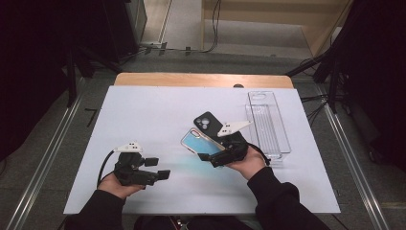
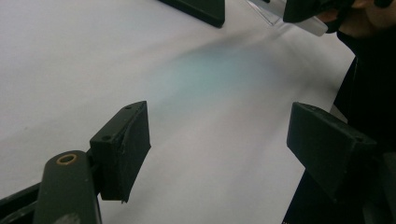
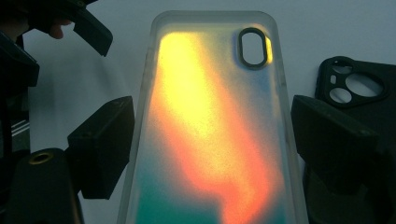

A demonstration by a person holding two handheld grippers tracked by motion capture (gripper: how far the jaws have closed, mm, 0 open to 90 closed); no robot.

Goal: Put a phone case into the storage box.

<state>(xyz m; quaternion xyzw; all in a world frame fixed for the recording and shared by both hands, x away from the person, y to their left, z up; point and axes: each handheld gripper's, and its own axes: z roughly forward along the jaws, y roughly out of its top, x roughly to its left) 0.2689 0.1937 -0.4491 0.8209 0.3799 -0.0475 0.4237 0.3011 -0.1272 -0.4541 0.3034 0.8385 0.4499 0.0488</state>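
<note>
High view: two phone cases, one colourful [image 1: 201, 141], one black [image 1: 207, 122], one clear tray [image 1: 268, 123].

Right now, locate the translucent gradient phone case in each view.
High view: translucent gradient phone case, centre right, in the right gripper.
Left gripper view: I cannot make it out.
Right gripper view: case centre, between the jaws.
Shared landmark: black phone case beside it.

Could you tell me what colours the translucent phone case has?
Yellow through orange to teal on the translucent phone case, best in the right gripper view.
</note>
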